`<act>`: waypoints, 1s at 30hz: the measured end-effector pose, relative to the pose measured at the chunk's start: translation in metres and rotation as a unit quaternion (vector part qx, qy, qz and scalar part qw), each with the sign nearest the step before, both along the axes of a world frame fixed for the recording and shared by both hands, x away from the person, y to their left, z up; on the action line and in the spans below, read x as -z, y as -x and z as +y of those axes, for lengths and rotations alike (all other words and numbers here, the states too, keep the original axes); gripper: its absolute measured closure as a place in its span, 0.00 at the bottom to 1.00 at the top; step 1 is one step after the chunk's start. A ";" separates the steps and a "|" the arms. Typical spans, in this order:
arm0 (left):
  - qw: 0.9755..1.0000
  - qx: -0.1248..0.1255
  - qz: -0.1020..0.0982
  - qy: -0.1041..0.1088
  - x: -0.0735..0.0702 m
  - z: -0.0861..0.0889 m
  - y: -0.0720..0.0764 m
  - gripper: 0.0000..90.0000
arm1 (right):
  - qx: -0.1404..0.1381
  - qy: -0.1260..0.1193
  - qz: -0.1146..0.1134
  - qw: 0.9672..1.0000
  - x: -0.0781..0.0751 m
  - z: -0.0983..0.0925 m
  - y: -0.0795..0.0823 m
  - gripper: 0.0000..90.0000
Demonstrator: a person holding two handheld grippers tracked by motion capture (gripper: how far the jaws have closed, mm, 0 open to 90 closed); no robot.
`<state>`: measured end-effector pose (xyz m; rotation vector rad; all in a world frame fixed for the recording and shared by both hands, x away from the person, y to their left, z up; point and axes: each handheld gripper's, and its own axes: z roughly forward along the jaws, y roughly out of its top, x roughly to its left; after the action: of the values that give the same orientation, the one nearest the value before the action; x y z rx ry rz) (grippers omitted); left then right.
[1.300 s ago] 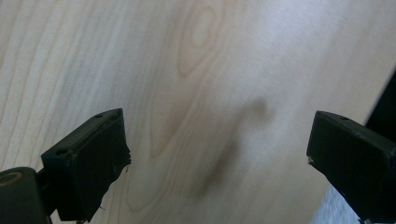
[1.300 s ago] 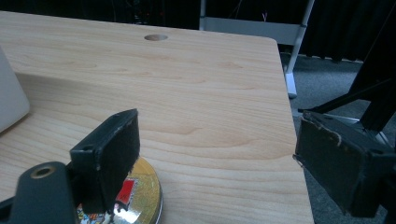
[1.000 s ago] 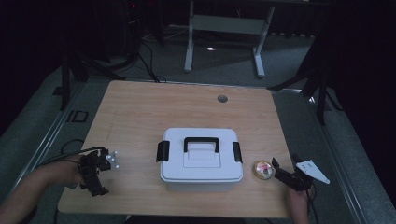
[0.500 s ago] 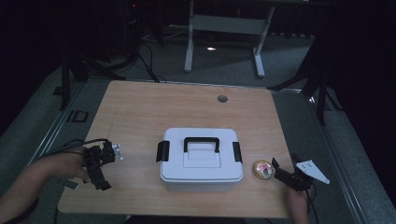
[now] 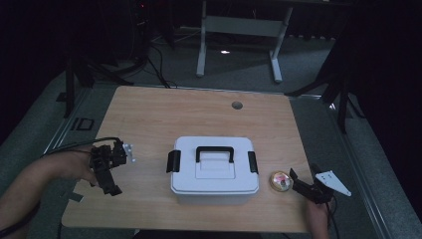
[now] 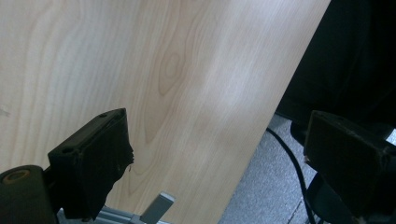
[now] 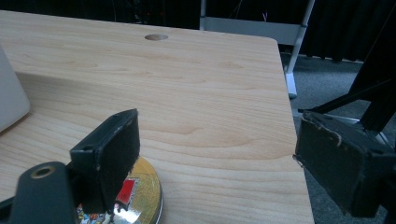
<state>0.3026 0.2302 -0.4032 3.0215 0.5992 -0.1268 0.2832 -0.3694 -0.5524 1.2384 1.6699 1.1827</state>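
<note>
A small round gold tin (image 5: 280, 181) with a colourful printed lid lies flat near the front right corner of the wooden surface (image 5: 164, 114), just right of a white plastic box (image 5: 214, 169). In the right tool's own view the tin (image 7: 140, 198) is cut off by the bottom edge and partly hidden behind the tool's left jaw, so its print is hard to read.

The right tool (image 5: 302, 184) sits just beside the tin, on its right, held by a hand at the front edge. Its jaws are spread wide and grip nothing (image 7: 215, 163); whether one jaw touches the tin cannot be told.

The white box stands closed at the centre front, with a black handle (image 5: 214, 152) folded on its lid and a black latch at each end.

The left tool (image 5: 110, 181) hovers over the front left of the surface, well apart from the box, pointing towards the near edge. Its jaws are spread and empty (image 6: 219, 154), over bare wood and grey floor (image 6: 266, 196).

A round cable hole (image 5: 237, 105) marks the far side. Everything beyond is dim.
</note>
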 end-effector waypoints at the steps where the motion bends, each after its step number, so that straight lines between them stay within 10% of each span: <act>1: 1.000 -0.001 0.002 0.001 -0.002 -0.001 0.000 0.07 | 0.000 0.000 0.000 1.000 0.000 0.000 0.000 0.15; 21: 1.000 0.025 -0.004 0.010 -0.051 -0.031 -0.007 0.11 | 0.000 0.001 -0.001 1.000 0.000 -0.001 0.000 0.15; 30: 0.993 0.021 -0.045 0.108 -0.070 -0.043 -0.010 0.12 | -0.001 0.003 -0.002 1.000 0.000 0.000 0.000 0.15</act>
<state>0.3124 0.1877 -0.3336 2.8144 0.4821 -0.0531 0.2834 -0.3695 -0.5525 1.2305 1.6717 1.1791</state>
